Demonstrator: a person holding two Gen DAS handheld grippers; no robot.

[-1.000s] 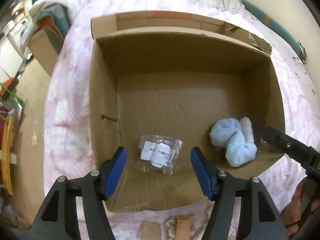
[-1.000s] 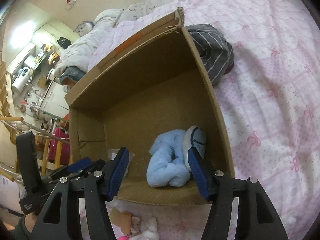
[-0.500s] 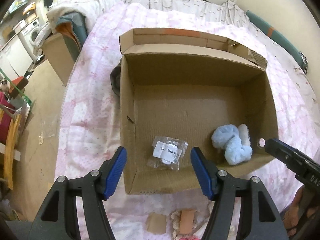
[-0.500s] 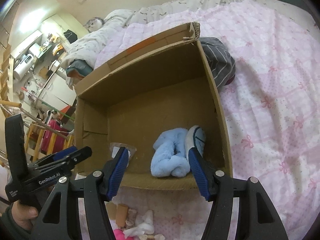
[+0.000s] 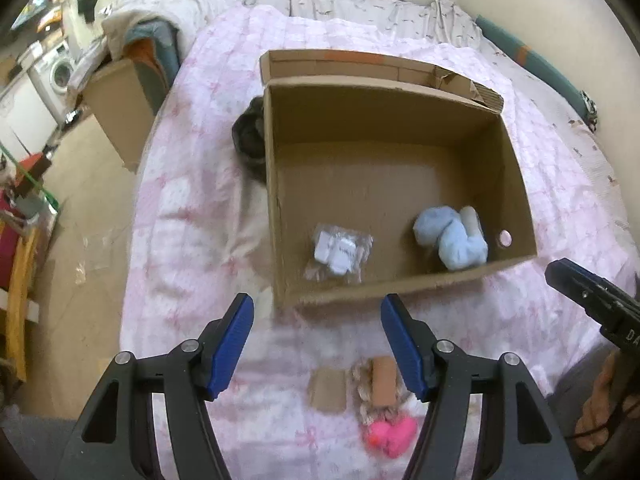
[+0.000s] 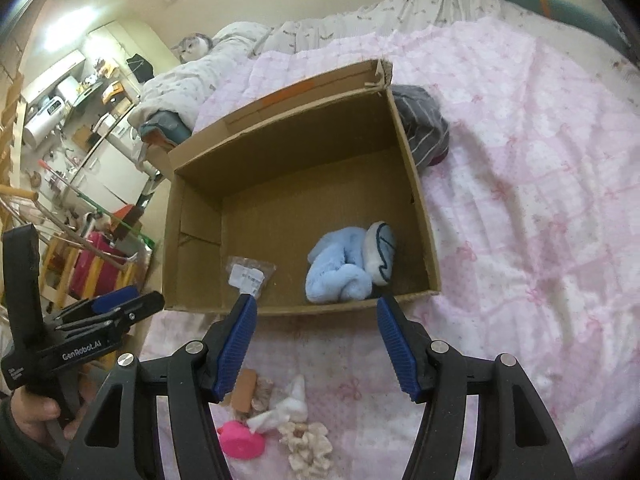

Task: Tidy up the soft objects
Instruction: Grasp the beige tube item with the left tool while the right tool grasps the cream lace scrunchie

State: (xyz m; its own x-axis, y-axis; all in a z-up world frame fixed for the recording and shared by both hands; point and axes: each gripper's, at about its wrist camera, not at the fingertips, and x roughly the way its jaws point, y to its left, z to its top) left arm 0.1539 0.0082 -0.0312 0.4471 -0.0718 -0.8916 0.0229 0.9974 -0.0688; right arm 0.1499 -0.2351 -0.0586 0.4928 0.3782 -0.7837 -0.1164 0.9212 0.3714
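An open cardboard box [image 5: 400, 284] [image 6: 296, 310] sits on the pink quilt. Inside lie a light blue plush cloth [image 5: 452, 240] [image 6: 338, 266], a white rolled piece with dark lines [image 6: 380, 252] and a clear bag with white contents [image 5: 338, 250] [image 6: 248, 274]. A pink soft item [image 5: 390, 436] [image 6: 240, 444], a cream knitted piece [image 6: 306, 440] and a tan piece [image 5: 382, 376] lie on the quilt before the box. My left gripper [image 5: 316, 336] is open and empty above them. My right gripper [image 6: 314, 332] is open and empty before the box's near wall.
A dark striped garment [image 6: 422, 128] [image 5: 250, 136] lies against the box's far side. A flat cardboard scrap [image 5: 328, 390] lies on the quilt. Another cardboard box [image 5: 120, 104] stands beside the bed at left, with room clutter beyond. A cat [image 6: 194, 46] rests on bedding.
Both grippers have pulled back and up from the box. The soft items on the quilt in front of the box have come into view. Nothing was picked up.
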